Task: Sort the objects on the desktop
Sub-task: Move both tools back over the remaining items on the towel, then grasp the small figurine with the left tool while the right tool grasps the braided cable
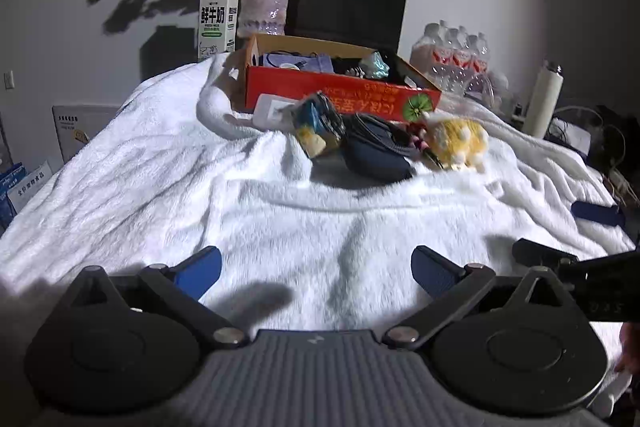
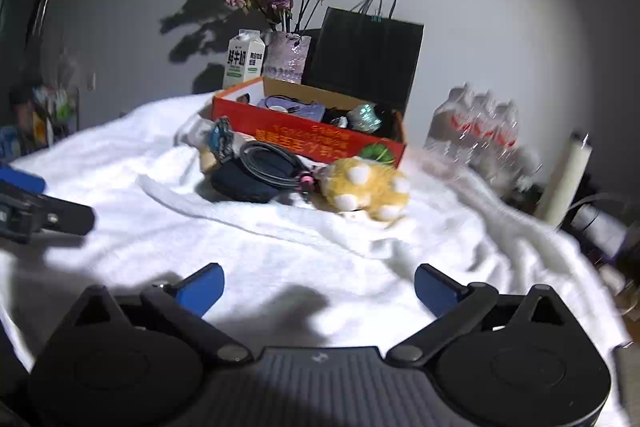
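Both hand-held grippers sit low over a rumpled white towel (image 1: 168,187) that covers the tabletop. Left hand-held gripper (image 1: 316,269) has blue pads spread wide, nothing between them, only towel and its own shadow ahead. Right hand-held gripper (image 2: 319,285) is likewise spread wide and empty; in the left wrist view its arm and one blue pad poke in at the right edge, beside the left one.

Task items lie in a small heap well ahead of both hand-held grippers, centred in each view. Dark blue pouch (image 1: 378,153) with a coiled black cable (image 2: 272,165) on top. Just right of the pouch, touching or nearly so, a yellow plush toy (image 1: 458,143) with white paws. Left of the pouch, a blue-and-yellow packet (image 1: 318,125), tilted, leaning toward a white flat pack (image 1: 272,109) behind it.

Right behind the heap stands an open red cardboard box (image 1: 340,95), already holding a lilac item, something teal and dark bits, details unclear.

Beyond the box, against the wall: milk carton (image 1: 218,21), vase of dried roses (image 1: 264,7), black paper bag (image 1: 352,3). Farther right: shrink-wrapped water bottles (image 1: 452,55) and a white flask (image 1: 544,99), upright. Right wrist view is motion-blurred on its right side.
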